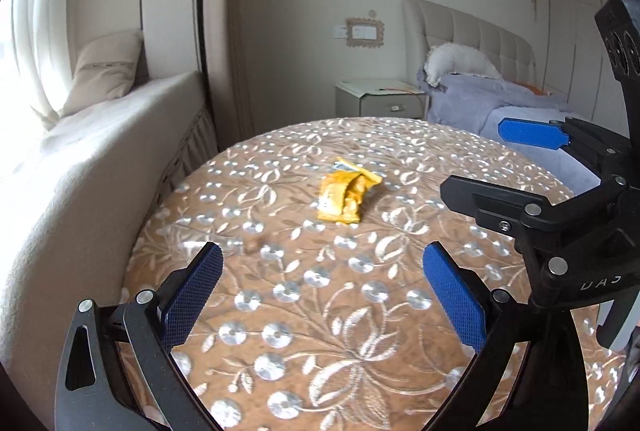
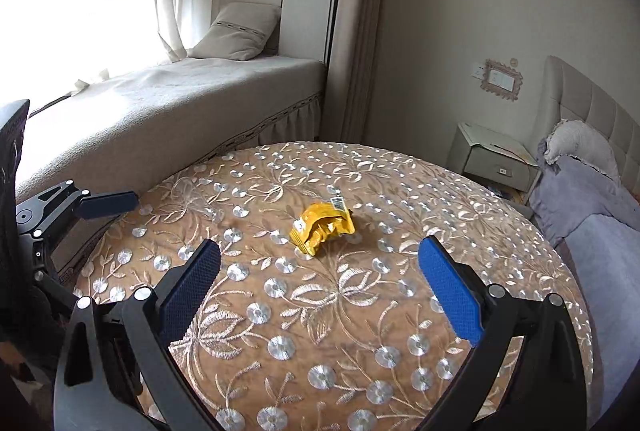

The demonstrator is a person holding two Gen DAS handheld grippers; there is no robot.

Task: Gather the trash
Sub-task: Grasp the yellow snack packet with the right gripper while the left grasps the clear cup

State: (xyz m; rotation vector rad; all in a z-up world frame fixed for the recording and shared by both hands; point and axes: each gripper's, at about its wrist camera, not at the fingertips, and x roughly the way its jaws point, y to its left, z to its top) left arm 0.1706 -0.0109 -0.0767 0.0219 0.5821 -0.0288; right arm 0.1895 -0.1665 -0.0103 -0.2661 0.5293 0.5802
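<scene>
The one piece of trash in sight, a crumpled yellow wrapper [image 1: 347,197], lies untouched on the round bench [image 1: 400,351] with the embroidered floral cloth, so the collecting is, by my reading, not yet begun: the grasp, the lift and the carrying off are all left. No bin or bag shows in either view, so where the wrapper should go cannot be told.

The left gripper [image 1: 322,299] hangs over the bench with its blue-padded fingers [image 1: 192,295] spread wide and holding nothing; the wrapper sits ahead of them, roughly on the line between the two tips, well apart. The right gripper [image 2: 319,293] is likewise wide open and empty, and the wrapper lies just ahead of its fingers [image 2: 450,295], slightly toward the left one, nearer than it is to the left gripper's.

Nothing stands on the cloth between either set of fingers and the wrapper. The two grippers are near each other, each showing at the edge of the other's view, so they could crowd one another if both close in. Beyond the fingers are a window seat [image 2: 180,103] with a cushion [image 2: 240,31], a nightstand [image 2: 494,159] and a bed [image 1: 500,99].
</scene>
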